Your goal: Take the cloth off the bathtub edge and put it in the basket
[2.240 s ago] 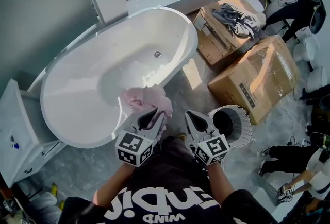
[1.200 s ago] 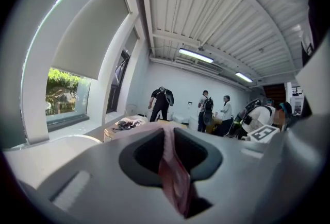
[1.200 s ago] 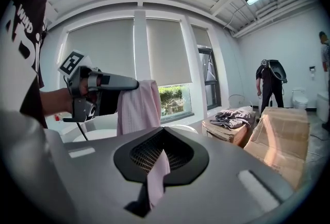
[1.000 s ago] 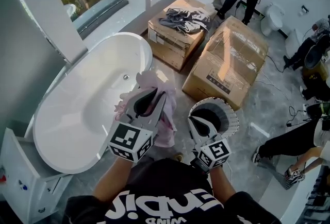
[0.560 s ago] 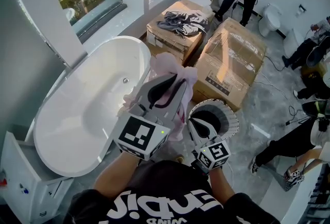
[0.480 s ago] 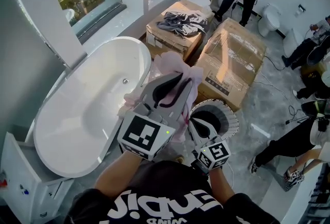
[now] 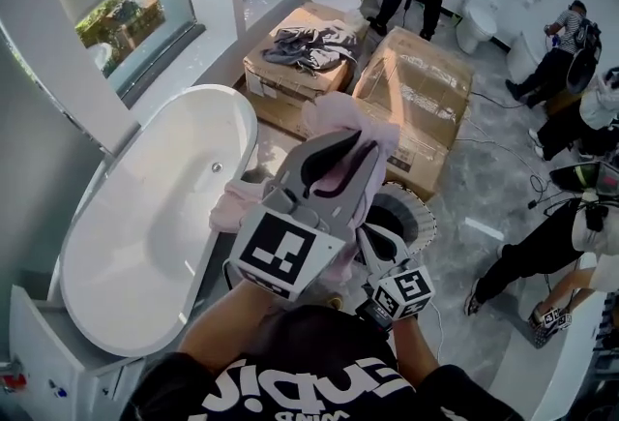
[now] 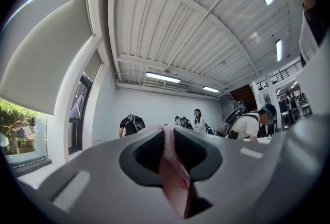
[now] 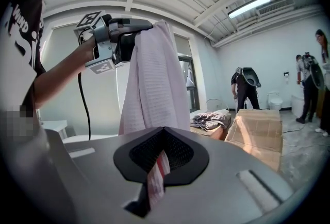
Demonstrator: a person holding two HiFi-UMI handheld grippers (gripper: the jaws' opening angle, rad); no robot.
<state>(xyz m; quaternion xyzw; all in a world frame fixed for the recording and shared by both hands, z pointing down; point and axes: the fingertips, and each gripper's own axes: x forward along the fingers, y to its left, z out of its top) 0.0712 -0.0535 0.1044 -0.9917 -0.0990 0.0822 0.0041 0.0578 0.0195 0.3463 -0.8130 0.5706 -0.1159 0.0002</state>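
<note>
Carrying step: left claw (image 7: 366, 146) clamps the cloth (image 7: 340, 115) aloft; right claw (image 7: 373, 233) pinches a fold; next, lower over the basket (image 7: 422, 219), release.

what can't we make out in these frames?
- Head view: inside of the basket partly covered by the left tongs and the cloth.
- Right gripper view: cloth's lower end hidden behind the right tongs.
- Right gripper view: pale strip between those tongs; cloth or not, unclear.

The pale pink, waffle-textured cloth (image 7: 360, 131) hangs lifted, clear of the white bathtub (image 7: 126, 245), near the round white-rimmed basket (image 7: 424, 224) on the floor.
</note>
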